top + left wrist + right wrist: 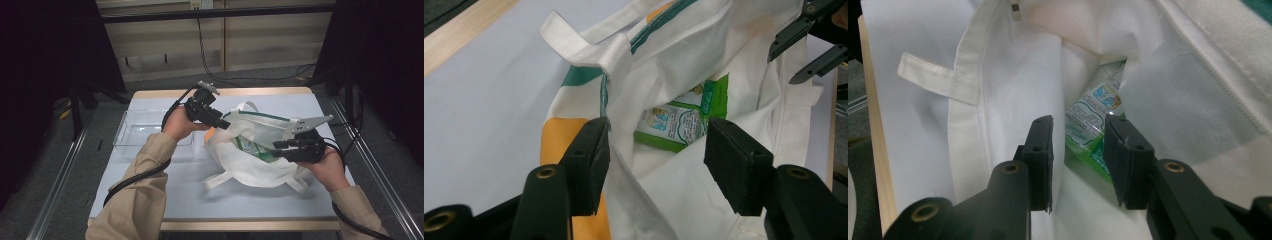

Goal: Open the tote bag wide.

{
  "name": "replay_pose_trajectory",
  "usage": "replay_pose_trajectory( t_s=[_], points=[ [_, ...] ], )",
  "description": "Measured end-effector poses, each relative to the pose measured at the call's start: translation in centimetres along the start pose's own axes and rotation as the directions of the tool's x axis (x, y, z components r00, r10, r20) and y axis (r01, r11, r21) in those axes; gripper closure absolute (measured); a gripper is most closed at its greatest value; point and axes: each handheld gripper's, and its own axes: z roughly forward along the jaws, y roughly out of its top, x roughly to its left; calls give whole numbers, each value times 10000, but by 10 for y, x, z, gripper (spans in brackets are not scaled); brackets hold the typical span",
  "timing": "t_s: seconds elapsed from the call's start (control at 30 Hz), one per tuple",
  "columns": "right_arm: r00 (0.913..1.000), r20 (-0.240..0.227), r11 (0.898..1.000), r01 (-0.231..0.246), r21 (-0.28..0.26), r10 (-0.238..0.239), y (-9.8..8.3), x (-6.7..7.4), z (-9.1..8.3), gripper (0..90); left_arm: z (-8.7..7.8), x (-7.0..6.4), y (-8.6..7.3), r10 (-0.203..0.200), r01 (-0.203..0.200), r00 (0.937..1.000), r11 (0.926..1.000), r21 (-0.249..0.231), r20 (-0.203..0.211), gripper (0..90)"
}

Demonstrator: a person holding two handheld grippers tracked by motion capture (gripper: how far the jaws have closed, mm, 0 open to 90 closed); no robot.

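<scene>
White tote bag (255, 150) lies near the desk's (150, 200) right edge, mouth up (green packet (676, 125) inside); left gripper (654, 160) and right gripper (1078, 160) both hang apart over it, gripping nothing, probably after loading.

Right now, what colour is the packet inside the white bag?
Green and white, with small printed pictures; the packet shows best in the left gripper view, lying inside the white bag.
</scene>
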Motion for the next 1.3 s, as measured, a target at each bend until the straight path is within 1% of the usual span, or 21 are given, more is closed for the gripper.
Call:
replay_pose_trajectory(
  t_s=[0.1,0.13,0.23,0.27,0.3,0.33,0.37,0.4,0.43,0.5,0.57,0.77,0.8,0.83,0.87,0.93,1.07,1.1,1.2,1.27,1.3],
  points=[
    [10000,42,10000,27,25,-27,3,0,0,702,-4,-2,-1,47,-47,10000,10000,8,31,463],
    [10000,52,10000,46,29,-46,3,-1,-1,724,-6,-3,-2,-79,79,9999,10000,-25,140,486],
    [9999,153,10000,-60,-41,60,6,-3,-2,771,-10,-5,-4,13,-13,9997,10000,-25,243,520],
    [9998,184,10000,-97,11,96,7,-5,-2,802,-12,-6,-4,50,-51,9998,10000,37,213,544],
    [9997,208,10000,-93,25,93,7,-5,-2,819,-13,-7,-5,-20,21,9997,10000,-33,249,554],
    [9997,216,9999,-129,44,128,8,-7,-2,832,-14,-8,-5,-26,25,9995,10000,39,322,584],
    [9997,192,9999,-152,28,151,8,-8,-2,852,-14,-10,-7,-47,55,9988,9998,-172,480,613],
    [9995,237,9998,-212,27,211,8,-10,-2,867,-14,-11,-7,-26,33,9989,9999,-162,460,634],
    [9991,270,9995,-319,40,318,8,-11,-1,880,-14,-12,-7,26,-18,9984,9999,-139,569,660],
    [9987,333,9992,-389,115,385,8,-13,0,898,-12,-16,-9,111,-100,9980,9998,-176,617,697],
    [9984,384,9990,-423,141,417,9,-15,1,900,-9,-20,-10,140,-126,9972,9997,-189,736,742],
    [9977,599,9989,-337,323,317,11,-17,6,900,7,-29,-14,402,-393,9962,9991,-128,778,781],
    [9974,661,9989,-319,334,297,12,-17,7,900,11,-31,-15,328,-319,9960,9994,-122,829,785],
    [9968,737,9989,-330,329,305,12,-17,8,900,13,-31,-16,377,-369,9953,9993,-111,890,800],
    [9960,799,9984,-432,353,402,12,-17,8,900,16,-33,-16,311,-296,9955,9994,-175,896,806],
    [9953,870,9985,-449,316,420,12,-19,8,900,21,-35,-17,374,-366,9949,9993,-93,941,813],
    [9920,1093,9974,-660,286,625,11,-21,8,900,31,-39,-18,325,-322,9957,9995,-46,868,832],
    [9908,1154,9968,-744,304,704,11,-22,7,900,33,-40,-18,242,-237,9956,9997,-75,904,836],
    [9886,1253,9956,-878,333,830,11,-24,8,900,39,-41,-19,332,-332,9954,9994,-19,900,842],
    [9861,1302,9937,-1078,311,1029,12,-25,8,900,42,-42,-20,373,-376,9952,9993,12,902,845],
    [9854,1335,9935,-1105,256,1061,12,-26,8,900,44,-42,-21,338,-338,9954,9994,-17,897,846]
  ],
)
